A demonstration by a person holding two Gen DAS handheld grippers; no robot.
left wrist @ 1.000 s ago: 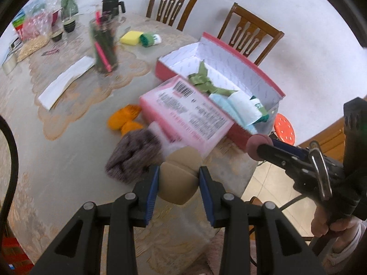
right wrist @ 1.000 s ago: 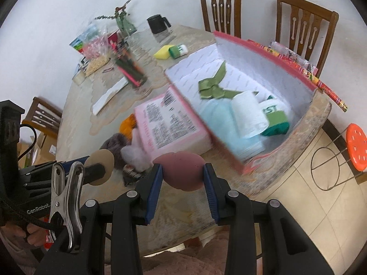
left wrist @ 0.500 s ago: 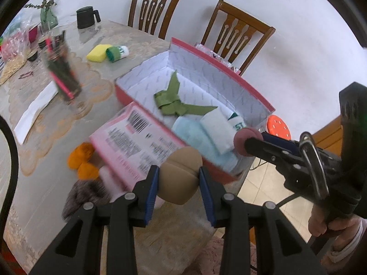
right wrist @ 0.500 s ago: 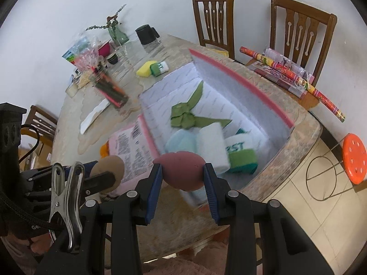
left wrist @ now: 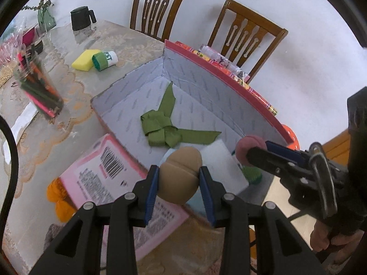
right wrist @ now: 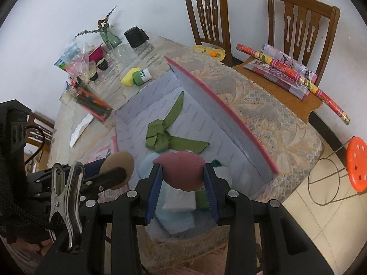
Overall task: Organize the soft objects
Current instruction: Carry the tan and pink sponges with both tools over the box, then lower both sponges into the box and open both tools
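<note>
**Both grippers over the open box, each clamping a soft puff**

Seen from the left wrist, the left gripper (left wrist: 179, 180) tilts steeply downward, its blue-padded jaws clenched on a tan sponge puff (left wrist: 180, 175) that bulges between them. It hangs above the near end of the pink-rimmed box (left wrist: 220, 73), over a white folded cloth (left wrist: 220, 162) lying inside. A green ribbon bow (left wrist: 160, 130) rests on the box floor farther in. To the right, the right gripper (left wrist: 251, 152) reaches in sideways, a hand (left wrist: 332, 243) curled round its grip at the lower edge, a pink puff (left wrist: 248, 145) at its tip. A pink packet (left wrist: 110, 178) lies on the tabletop (left wrist: 128, 43) beside the box.

From the right wrist, the right gripper (right wrist: 182, 176) likewise angles down, jaws pressed on the pink puff (right wrist: 180, 171), held above the folded cloths (right wrist: 176, 201) at the box's (right wrist: 229, 112) near end. The left gripper (right wrist: 114, 173) enters from the left with the tan puff (right wrist: 119, 165) in its tip, just beside. The bow (right wrist: 160, 137) lies beyond.
</note>
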